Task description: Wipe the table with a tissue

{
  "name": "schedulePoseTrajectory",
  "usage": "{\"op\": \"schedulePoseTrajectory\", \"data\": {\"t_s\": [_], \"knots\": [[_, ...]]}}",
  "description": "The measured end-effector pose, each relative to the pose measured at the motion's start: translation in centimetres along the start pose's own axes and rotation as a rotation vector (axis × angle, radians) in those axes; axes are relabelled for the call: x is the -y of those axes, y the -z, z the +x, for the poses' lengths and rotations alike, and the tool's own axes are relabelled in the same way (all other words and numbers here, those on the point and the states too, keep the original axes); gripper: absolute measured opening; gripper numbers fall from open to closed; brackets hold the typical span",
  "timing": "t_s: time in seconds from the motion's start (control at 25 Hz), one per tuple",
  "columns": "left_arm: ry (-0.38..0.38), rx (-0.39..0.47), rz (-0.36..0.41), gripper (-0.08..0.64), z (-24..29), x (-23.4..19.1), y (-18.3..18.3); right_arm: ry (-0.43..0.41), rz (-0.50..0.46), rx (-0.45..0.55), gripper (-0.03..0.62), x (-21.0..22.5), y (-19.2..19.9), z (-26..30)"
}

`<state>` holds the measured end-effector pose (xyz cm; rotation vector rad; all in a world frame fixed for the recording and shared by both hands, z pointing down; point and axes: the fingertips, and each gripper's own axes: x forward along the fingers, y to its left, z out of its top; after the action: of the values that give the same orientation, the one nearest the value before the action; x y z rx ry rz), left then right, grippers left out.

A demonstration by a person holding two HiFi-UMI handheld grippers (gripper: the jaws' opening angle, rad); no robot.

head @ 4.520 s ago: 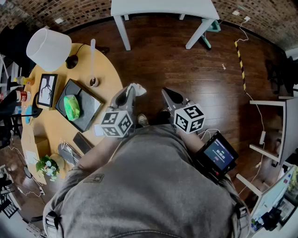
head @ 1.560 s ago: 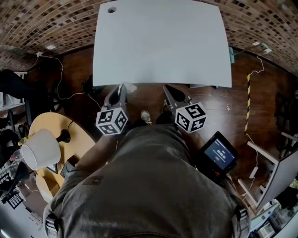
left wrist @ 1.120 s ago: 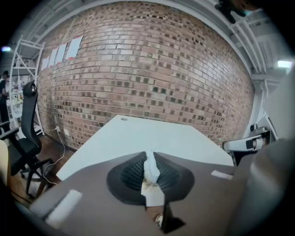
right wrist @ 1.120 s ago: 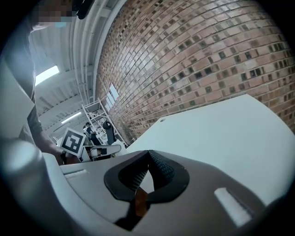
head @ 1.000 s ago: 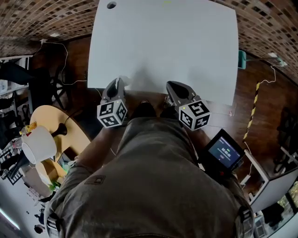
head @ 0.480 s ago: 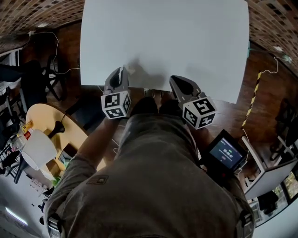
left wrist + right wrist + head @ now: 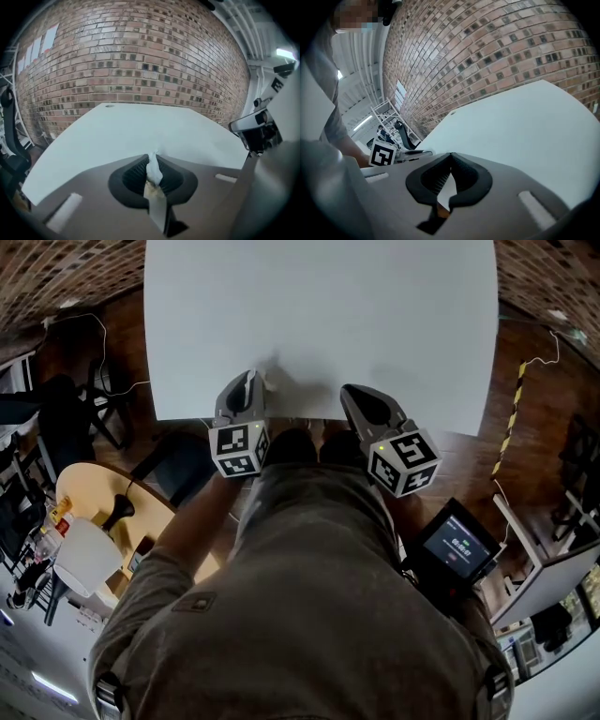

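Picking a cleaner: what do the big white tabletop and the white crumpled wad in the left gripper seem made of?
Big white tabletop: likely laminate or painted board, matte; even, seamless, no grain. White crumpled wad: thin soft tissue paper; it twists and creases where the left gripper pinches it.

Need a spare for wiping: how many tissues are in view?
1. The tissue is pinched in the left hand-held gripper, above the table's near edge. The right hand-held gripper holds none; others may be hidden.
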<state>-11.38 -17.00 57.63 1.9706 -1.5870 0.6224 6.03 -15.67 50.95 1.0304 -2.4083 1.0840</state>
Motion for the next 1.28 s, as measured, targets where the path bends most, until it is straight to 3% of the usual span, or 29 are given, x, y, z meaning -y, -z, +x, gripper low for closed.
{"op": "schedulePoseTrajectory", "data": {"t_s": [0.72,0.92,1.28], "knots": [[0.164,-0.026,0.117,0.026,3.9,8.3,-2.1,0.067,0.063,0.044,0.014,3.5,-0.4,-2.2],[0.139,-0.036,0.100,0.026,4.0,7.1,-2.0,0.048,0.056,0.034,0.014,3.5,-0.9,-1.5],[0.006,-0.045,0.051,0.026,2.4,-0.2,-1.0,-0.012,0.015,-0.007,0.014,1.2,-1.3,1.3]]}}
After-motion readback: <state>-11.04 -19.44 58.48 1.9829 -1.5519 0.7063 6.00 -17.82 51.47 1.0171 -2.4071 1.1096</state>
